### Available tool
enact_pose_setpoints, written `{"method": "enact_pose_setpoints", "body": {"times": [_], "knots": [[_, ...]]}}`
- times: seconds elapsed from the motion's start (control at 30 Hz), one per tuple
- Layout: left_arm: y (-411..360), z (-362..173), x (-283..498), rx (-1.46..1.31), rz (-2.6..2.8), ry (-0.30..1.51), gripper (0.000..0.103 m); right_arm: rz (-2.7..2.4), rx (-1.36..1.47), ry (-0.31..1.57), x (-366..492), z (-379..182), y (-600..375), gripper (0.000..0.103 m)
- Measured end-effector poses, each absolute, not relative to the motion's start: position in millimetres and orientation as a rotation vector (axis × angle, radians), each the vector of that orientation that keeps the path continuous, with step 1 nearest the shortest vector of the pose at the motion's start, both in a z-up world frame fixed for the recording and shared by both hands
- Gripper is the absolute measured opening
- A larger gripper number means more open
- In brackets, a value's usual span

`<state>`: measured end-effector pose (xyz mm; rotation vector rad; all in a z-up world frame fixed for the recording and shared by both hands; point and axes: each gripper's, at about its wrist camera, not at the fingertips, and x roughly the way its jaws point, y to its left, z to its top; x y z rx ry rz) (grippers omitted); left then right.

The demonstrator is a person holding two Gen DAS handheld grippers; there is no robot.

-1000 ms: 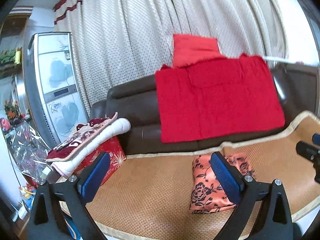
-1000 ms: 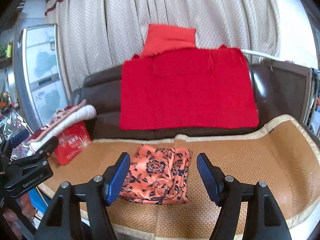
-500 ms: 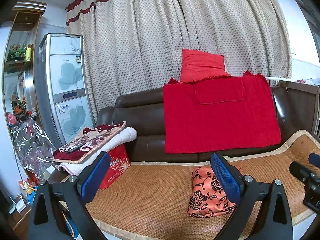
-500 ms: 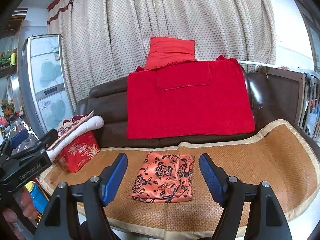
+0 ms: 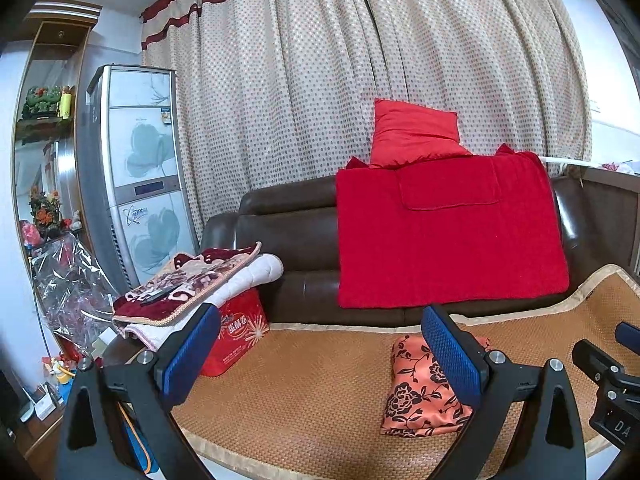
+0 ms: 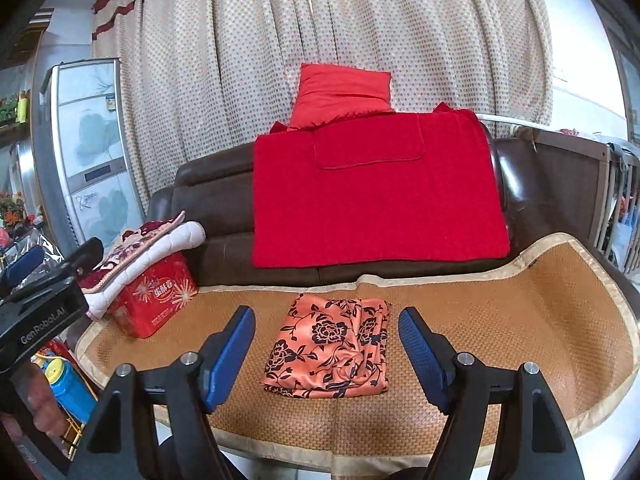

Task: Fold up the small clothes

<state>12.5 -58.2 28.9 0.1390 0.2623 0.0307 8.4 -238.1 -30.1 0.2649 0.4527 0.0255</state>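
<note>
An orange garment with black flowers (image 6: 330, 346) lies folded into a flat packet on the woven mat (image 6: 500, 320) covering the sofa seat. My right gripper (image 6: 326, 354) hovers in front of it, open, blue pads wide apart with nothing between them. In the left wrist view the same garment (image 5: 420, 392) shows partly behind the right pad, low right. My left gripper (image 5: 320, 356) is open and empty over the bare mat (image 5: 312, 380), left of the garment. Each gripper appears at the edge of the other's view.
A red towel (image 6: 376, 196) hangs over the dark leather backrest (image 5: 288, 240), a red cushion (image 6: 344, 92) on top. At the seat's left end a red box (image 6: 156, 296) carries folded blankets (image 5: 192, 284). A tall appliance (image 5: 136, 168) and curtain stand behind.
Both grippers have drawn back and risen from the sofa, so the garment looks smaller and more of the curtain shows. The garment has not moved; both grippers stay open.
</note>
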Motion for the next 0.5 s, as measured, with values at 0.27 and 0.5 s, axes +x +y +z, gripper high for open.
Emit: {"method": "enact_pose_setpoints", "body": {"times": [0.27,0.5], "knots": [[-51.6,30.7,12.6,0.129,0.038,0.261,0.100,0.025,0.246,0.439,5.1,-24.4,-234.4,0.078],[-46.0,31.8,12.8,0.119,0.052,0.266,0.100,0.034,0.235,0.434,4.2,-21.7,-230.8,0.078]]}}
